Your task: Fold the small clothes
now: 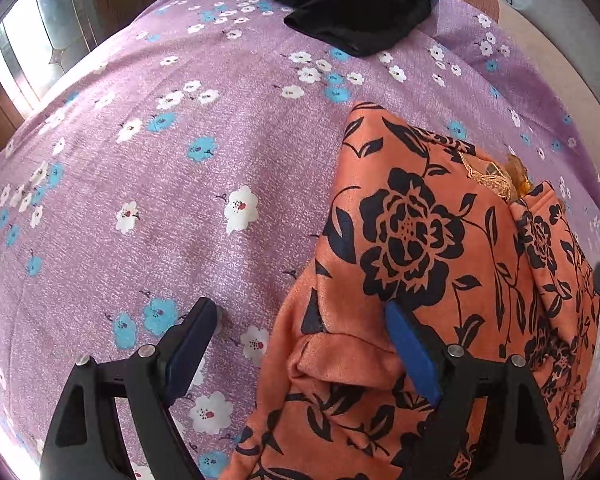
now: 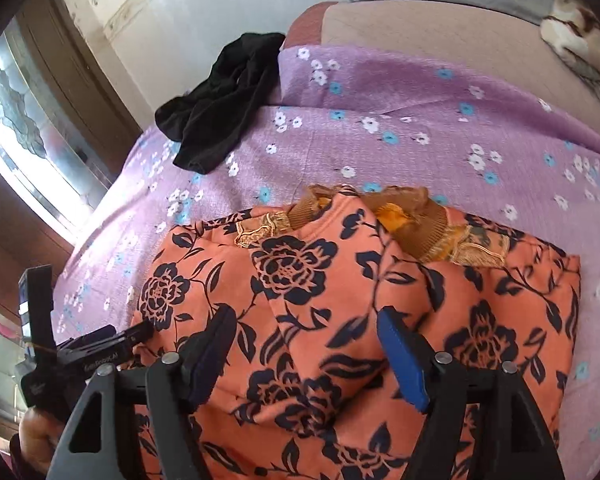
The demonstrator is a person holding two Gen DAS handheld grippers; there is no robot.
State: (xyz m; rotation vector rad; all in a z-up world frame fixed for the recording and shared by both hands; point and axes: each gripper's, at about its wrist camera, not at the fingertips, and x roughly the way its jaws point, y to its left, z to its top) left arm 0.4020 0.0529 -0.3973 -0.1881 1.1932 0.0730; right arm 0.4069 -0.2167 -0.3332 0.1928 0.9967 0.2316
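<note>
Purple flowered bedsheet under us, orange floral top partly folded at 5 o'clock in the left view, and with left gripper and right gripper both spread wide holding nothing, we reckon those loose flaps could easily spring open.

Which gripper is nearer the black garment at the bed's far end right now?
Left, probably, though neither is close. The left gripper straddles the orange floral top's left edge, on the black garment's side; the right gripper hovers over the top's middle.

Floral garment on bedsheet; dark garment behind.
</note>
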